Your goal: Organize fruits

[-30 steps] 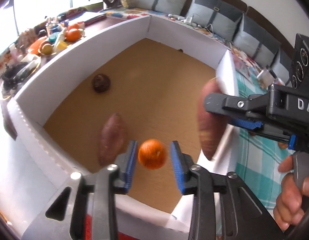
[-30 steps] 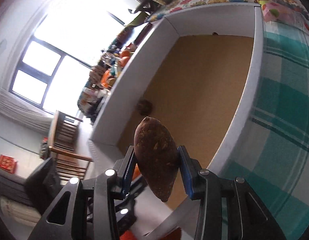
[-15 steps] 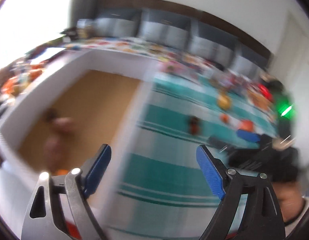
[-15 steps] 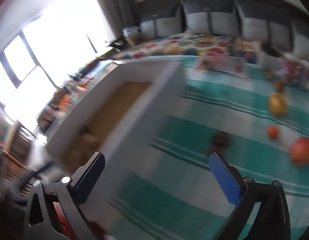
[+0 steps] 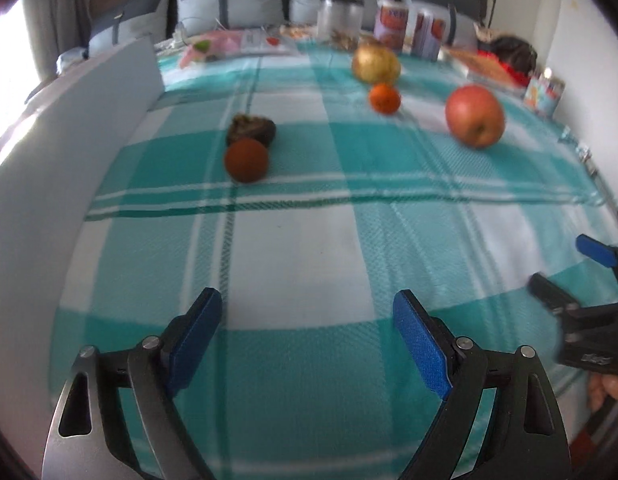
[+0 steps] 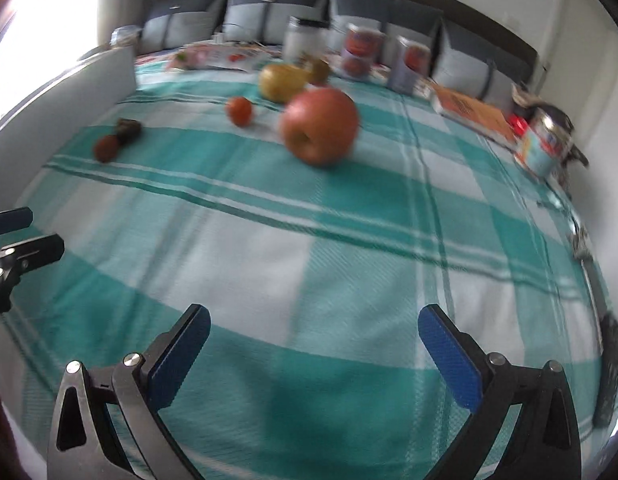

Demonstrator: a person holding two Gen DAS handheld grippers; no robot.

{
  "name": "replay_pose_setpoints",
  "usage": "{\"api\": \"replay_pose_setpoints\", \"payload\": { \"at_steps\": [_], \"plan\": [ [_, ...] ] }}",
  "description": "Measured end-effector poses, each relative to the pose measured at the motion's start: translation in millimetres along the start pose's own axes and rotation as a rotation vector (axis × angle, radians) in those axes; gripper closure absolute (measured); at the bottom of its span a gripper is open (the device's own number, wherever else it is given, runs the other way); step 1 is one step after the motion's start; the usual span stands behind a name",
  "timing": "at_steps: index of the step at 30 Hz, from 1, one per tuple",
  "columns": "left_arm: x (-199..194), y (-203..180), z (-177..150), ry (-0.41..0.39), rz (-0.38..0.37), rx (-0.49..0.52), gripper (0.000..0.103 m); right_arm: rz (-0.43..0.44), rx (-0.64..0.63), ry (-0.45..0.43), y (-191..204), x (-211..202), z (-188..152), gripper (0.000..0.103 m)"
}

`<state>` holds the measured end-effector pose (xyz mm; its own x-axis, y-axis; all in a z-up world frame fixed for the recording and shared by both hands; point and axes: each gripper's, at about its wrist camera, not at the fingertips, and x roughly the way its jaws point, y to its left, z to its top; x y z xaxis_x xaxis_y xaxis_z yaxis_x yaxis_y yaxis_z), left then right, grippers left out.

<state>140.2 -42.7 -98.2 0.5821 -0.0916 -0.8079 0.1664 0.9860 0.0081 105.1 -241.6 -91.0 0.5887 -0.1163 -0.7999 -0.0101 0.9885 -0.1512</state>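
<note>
Two grippers, left gripper [image 5: 307, 338] and right gripper [image 6: 314, 354], spread empty, apple [image 6: 319, 125], cans [image 6: 363, 56] behind, box wall [image 5: 69, 120] left

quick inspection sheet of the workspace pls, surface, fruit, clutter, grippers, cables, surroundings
surface: teal and white checked cloth, bare in the foreground
job's things: red apple, yellow fruit, small orange, round reddish-brown fruit right beside a dark wrinkled fruit; white box wall at left
clutter: clear jar, cans, book, small printed can along the far edge
grippers: left gripper open, holding nothing; right gripper open, holding nothing
cables: nothing seen
surroundings: grey cushions, bright window at left
</note>
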Motion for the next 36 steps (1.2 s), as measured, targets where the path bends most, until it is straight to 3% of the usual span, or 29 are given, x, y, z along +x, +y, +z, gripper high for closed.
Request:
{"api": "replay_pose_setpoints", "payload": {
  "at_steps": [1, 4, 36],
  "plan": [
    [-2.7, 0.9, -2.7, -0.042, 0.009, 0.015, 0.01, 0.037, 0.044, -0.009, -7.6, 2.4, -4.5, 0.0],
    [-2.9, 4.7, -3.3, -0.045, 0.004, -0.002, 0.008, 0.067, 0.117, 0.012, -23.2, 7.2, -1.7, 0.0],
    [-1.3, 4.3, -2.4, -0.051, 0.006, -0.002, 0.007, 0.049, 0.109, 0.011, -19.0, 5.1, -2.2, 0.0]
  ]
}}
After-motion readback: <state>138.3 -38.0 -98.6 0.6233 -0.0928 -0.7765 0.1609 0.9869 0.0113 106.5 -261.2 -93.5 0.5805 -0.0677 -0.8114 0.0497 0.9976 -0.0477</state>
